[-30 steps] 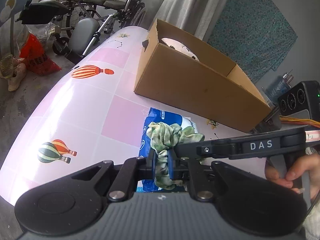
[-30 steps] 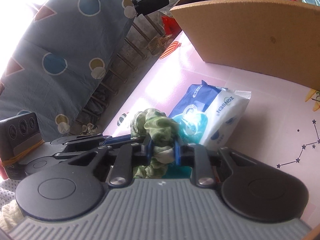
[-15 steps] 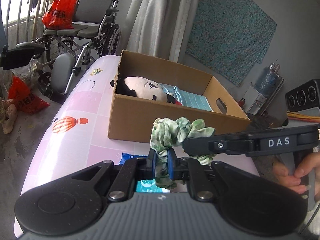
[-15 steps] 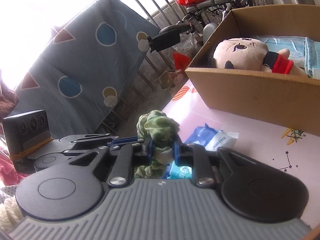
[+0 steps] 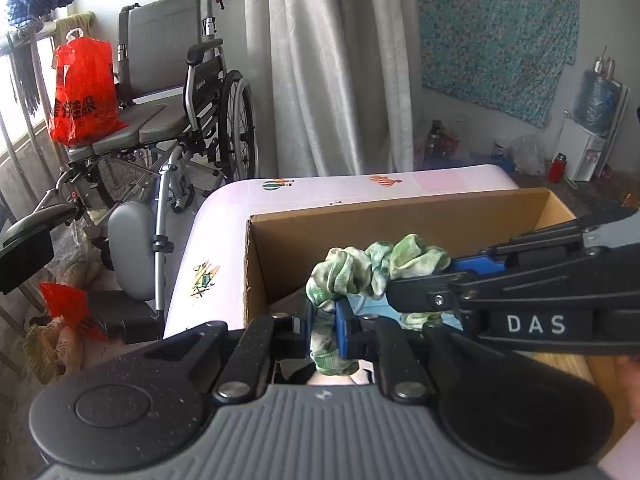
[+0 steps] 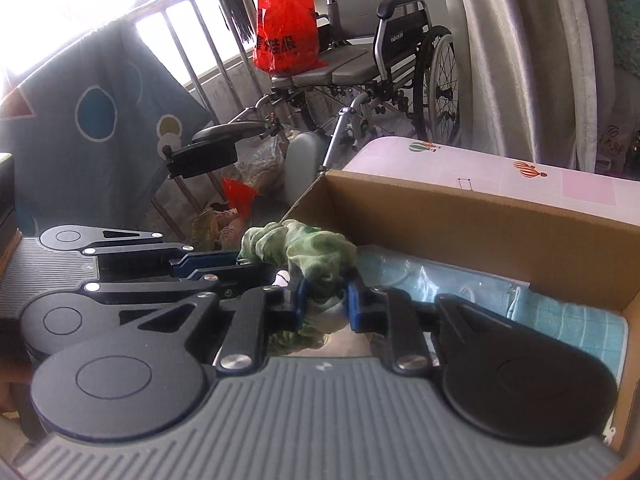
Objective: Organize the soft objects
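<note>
cardboard box (image 6: 480, 220), teal cloth (image 6: 568, 320) inside, green cloth (image 6: 312, 252) above

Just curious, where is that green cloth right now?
The green cloth hangs over the open cardboard box, pinched between the left gripper and right gripper.

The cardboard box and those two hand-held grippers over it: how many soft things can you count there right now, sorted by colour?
Green-and-white: 1, the crumpled cloth pinched by both the left hand-held gripper and the right hand-held gripper
Light blue: 1, the folded cloth lying in the cardboard box
Total: 2; anything else in the box is hidden.
</note>
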`<state>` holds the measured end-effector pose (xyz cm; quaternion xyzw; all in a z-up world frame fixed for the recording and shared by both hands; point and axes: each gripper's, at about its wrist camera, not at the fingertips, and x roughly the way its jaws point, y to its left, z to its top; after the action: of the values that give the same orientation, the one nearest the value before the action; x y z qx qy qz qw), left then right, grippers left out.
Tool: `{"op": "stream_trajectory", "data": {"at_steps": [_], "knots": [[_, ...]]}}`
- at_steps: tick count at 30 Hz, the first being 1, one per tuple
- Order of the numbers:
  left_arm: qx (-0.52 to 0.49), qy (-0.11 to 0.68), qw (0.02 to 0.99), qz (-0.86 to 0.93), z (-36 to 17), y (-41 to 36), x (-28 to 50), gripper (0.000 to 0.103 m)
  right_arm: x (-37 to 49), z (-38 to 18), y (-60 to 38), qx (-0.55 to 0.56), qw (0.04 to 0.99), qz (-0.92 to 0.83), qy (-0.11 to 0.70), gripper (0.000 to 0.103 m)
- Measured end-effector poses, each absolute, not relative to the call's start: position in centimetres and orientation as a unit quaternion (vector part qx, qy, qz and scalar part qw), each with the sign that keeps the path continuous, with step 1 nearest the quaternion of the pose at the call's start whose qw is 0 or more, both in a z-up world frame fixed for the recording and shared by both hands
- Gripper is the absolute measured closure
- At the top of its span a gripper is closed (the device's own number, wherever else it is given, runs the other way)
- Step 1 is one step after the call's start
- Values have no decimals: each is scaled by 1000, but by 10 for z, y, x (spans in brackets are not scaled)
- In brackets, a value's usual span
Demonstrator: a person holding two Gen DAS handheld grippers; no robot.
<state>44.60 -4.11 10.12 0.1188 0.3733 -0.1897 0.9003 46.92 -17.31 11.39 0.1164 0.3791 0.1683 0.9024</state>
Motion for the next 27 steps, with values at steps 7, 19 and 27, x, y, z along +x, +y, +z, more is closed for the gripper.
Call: {"op": "stream_trajectory", "data": {"at_steps": [7,19,27], "knots": [[152,408,886,-158,58,-48,494,86,562,38,-173,198,852,134,466,83],[182,390,892,-140,56,-57,488,74,576,4,-164,180,846,102,491,55],[191,372,898,-134,69,-57,471,88,568,16,-167,188,853,105,475,55]]}}
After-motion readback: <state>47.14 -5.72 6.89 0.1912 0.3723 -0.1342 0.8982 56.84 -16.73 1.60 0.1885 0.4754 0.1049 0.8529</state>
